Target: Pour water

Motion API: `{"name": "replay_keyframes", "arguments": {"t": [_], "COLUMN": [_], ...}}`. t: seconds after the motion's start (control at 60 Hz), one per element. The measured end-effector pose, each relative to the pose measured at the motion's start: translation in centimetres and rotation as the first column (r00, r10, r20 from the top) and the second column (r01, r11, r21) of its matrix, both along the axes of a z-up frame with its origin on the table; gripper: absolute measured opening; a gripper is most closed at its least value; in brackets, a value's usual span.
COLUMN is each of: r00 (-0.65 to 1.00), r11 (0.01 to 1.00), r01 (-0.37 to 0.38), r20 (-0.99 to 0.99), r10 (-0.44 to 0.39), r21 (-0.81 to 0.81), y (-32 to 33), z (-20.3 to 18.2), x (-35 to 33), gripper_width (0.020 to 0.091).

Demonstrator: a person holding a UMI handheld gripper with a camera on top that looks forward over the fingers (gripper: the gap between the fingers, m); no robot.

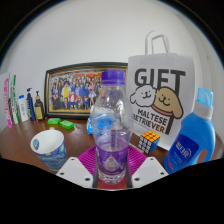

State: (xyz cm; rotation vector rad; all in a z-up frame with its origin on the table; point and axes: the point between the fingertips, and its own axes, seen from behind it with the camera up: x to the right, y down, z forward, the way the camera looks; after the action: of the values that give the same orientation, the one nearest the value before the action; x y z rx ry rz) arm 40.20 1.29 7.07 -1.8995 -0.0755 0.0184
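A clear drinking glass (pixel 112 156) stands upright between my gripper's (pixel 112 172) fingers, and both pink pads (pixel 88 160) press against its sides. I cannot tell whether it holds water. Just beyond the glass, partly hidden by it, a clear plastic water bottle (pixel 108 103) with a blue label stands upright on the wooden table (pixel 25 150).
A white gift bag (pixel 160 92) stands behind on the right, with a Rubik's cube (pixel 150 141) and a blue liquid bottle (pixel 193 140) near it. On the left are a white round tub (pixel 48 148), green items (pixel 60 123), a framed photo (pixel 70 90) and several tubes (pixel 20 105).
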Motion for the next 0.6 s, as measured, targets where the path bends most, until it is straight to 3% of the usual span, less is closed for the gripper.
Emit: {"name": "replay_keyframes", "arguments": {"t": [0.317, 0.483, 0.533, 0.6], "r00": [0.999, 0.999, 0.999, 0.998], "r11": [0.998, 0.994, 0.993, 0.99], "r01": [0.041, 0.036, 0.046, 0.063], "r20": [-0.006, -0.002, 0.016, 0.035], "r10": [-0.042, -0.036, -0.045, -0.059], "r21": [-0.046, -0.104, -0.108, -0.125], "y": [-0.4, -2.0, -2.6, -3.5], "z": [-0.8, -1.8, -1.6, -1.3], "x": [0.3, -0.3, -0.2, -0.1], "gripper_width": [0.0508, 0.0802, 0.0859, 0.0855]}}
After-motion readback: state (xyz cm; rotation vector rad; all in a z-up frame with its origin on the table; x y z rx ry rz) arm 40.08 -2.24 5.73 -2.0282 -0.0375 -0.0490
